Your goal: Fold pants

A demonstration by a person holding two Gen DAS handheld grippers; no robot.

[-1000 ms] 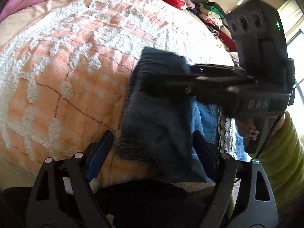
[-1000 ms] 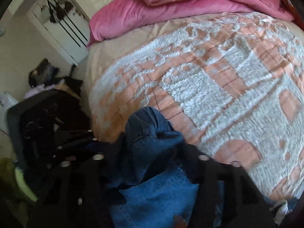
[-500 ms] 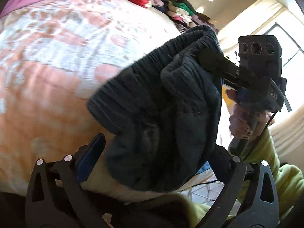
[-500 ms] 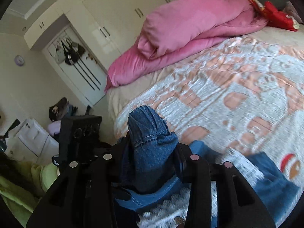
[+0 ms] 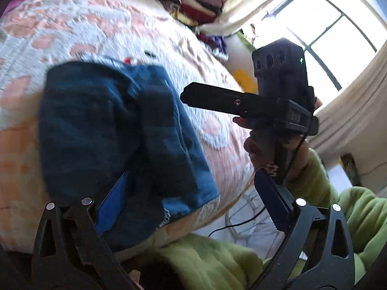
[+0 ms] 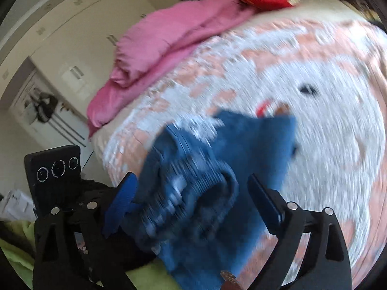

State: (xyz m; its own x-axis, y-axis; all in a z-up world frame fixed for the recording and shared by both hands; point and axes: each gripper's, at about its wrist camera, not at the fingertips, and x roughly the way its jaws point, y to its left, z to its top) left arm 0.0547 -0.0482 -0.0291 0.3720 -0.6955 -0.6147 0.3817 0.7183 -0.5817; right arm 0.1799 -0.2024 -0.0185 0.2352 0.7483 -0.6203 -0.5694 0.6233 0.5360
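Observation:
The blue denim pants [image 5: 116, 130] lie in a folded bundle near the edge of the bed, also blurred in the right wrist view [image 6: 208, 188]. My left gripper [image 5: 191, 205] is open, its left blue pad against the bundle's near edge. My right gripper [image 6: 191, 198] is open with the bunched cloth lying between its spread fingers, loose. In the left wrist view the right gripper [image 5: 186, 94] hovers just right of the pants, above the bedspread.
The bed has an orange and white tufted bedspread [image 5: 72, 24]. A pink duvet [image 6: 169, 36] lies at its head. Stacked clothes [image 5: 188, 0] sit beyond the bed. A window with curtains [image 5: 326, 24] is at the right. Wardrobe doors [image 6: 72, 36] stand behind.
Both grippers held the pants lifted in the air. Now the pants are down on the bed and both grippers have opened and let go.

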